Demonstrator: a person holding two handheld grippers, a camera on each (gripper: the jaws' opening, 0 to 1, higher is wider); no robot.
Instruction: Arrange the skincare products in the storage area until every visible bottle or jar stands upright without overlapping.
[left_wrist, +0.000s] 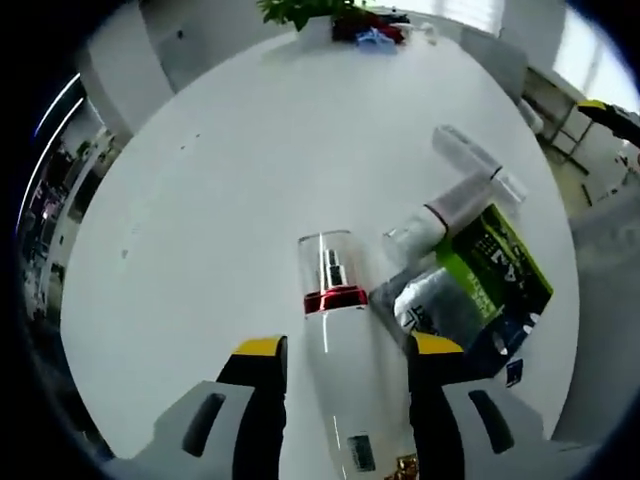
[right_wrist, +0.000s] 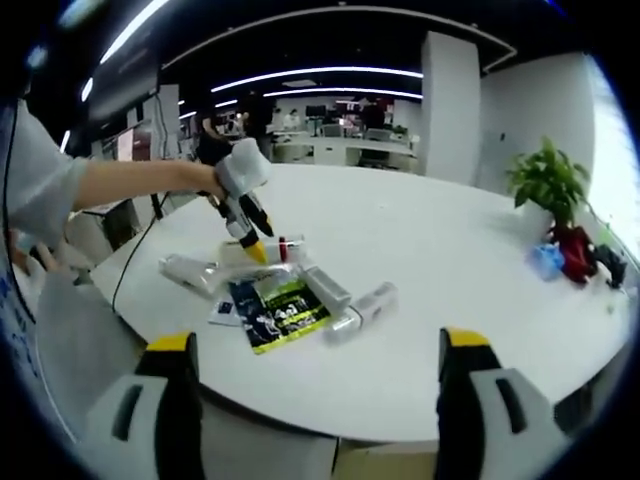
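A white bottle (left_wrist: 340, 350) with a red band and a clear cap lies on its side on the round white table (left_wrist: 220, 200). My left gripper (left_wrist: 347, 348) is open, one jaw on each side of the bottle with a small gap to it. In the right gripper view a person's hand holds that gripper (right_wrist: 254, 243) down over the same bottle (right_wrist: 280, 248). To its right lie a white tube (left_wrist: 445, 212), a long clear bottle (left_wrist: 480, 165), a green and black packet (left_wrist: 500, 262) and a silver sachet (left_wrist: 430, 305). My right gripper (right_wrist: 315, 345) hangs open near the table's edge, holding nothing.
A potted plant (right_wrist: 545, 180) stands at the far side of the table (right_wrist: 450, 260) with red (right_wrist: 575, 250) and blue (right_wrist: 548, 260) items beside it. Another fallen clear bottle (right_wrist: 190, 270) lies at the left of the pile. Office desks fill the background.
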